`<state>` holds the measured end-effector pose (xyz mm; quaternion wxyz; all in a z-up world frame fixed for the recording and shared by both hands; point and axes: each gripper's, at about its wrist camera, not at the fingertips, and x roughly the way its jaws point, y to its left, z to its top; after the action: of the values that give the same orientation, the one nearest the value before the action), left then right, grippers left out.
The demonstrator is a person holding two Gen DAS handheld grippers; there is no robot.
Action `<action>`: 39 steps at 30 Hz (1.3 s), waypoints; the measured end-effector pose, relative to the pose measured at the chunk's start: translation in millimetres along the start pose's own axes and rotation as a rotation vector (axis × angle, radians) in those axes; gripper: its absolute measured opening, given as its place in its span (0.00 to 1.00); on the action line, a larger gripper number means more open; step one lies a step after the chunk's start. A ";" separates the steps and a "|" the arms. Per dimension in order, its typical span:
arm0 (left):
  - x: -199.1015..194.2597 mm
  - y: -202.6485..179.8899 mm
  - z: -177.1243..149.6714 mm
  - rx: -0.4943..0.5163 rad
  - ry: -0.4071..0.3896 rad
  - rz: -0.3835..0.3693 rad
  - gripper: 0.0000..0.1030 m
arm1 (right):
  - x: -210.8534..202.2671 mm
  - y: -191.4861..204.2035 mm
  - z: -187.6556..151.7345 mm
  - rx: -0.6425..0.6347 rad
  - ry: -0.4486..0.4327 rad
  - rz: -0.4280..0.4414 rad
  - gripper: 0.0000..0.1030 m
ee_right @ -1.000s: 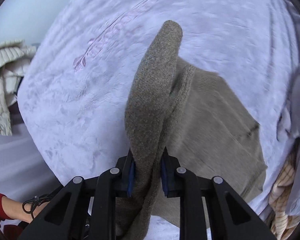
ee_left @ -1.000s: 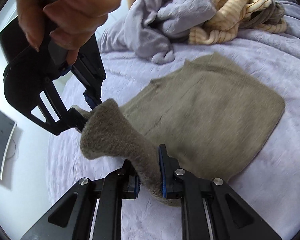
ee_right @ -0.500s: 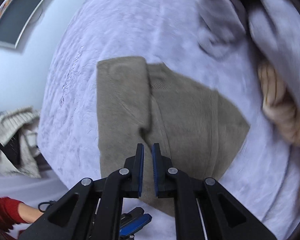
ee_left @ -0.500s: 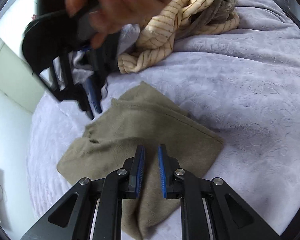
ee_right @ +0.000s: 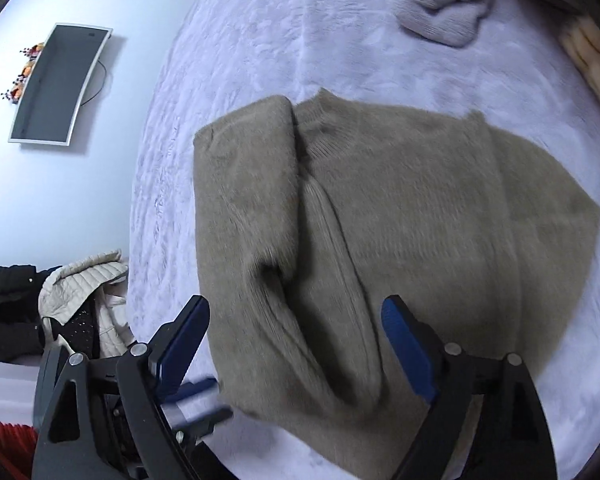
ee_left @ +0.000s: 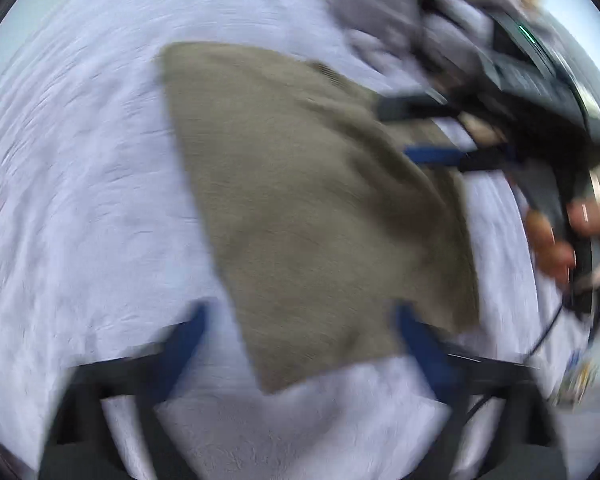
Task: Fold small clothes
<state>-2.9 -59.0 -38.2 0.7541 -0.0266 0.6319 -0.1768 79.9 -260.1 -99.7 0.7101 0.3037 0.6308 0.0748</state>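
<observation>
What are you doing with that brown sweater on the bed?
A person with a gripper in each hand is folding the sweater on the bed. One sleeve lies folded over it. Both the left gripper and right gripper are opening above the sweater, holding nothing.

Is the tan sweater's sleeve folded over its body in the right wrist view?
Yes, the tan sweater lies flat with its sleeve laid across the body beside the collar.
</observation>
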 end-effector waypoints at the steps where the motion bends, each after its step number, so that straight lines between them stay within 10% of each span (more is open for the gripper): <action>1: -1.1 12.1 6.2 -0.048 -0.008 -0.009 0.99 | 3.3 2.5 7.1 -0.011 -0.003 0.006 0.88; 16: 37.3 77.4 45.5 -0.285 0.051 -0.114 0.99 | 52.4 30.7 44.2 -0.120 0.111 0.063 0.86; 19: 43.2 76.2 44.6 -0.280 0.059 -0.120 0.99 | 63.0 19.1 44.8 -0.030 0.127 0.055 0.60; 21: 43.7 75.2 47.4 -0.267 0.062 -0.114 0.99 | 66.2 17.5 42.4 -0.021 0.147 0.058 0.21; 29: 25.0 39.8 61.2 -0.138 0.039 -0.141 0.99 | 26.9 33.4 18.3 0.032 0.063 0.286 0.18; 39: 26.0 -56.9 52.0 0.070 0.071 -0.192 0.99 | -63.3 -24.0 -49.5 0.151 -0.147 0.326 0.18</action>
<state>37.5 -129.6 -37.4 0.7112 -0.0542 0.6463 -0.2710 14.5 -293.7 -59.5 0.7079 0.4589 0.5235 0.1192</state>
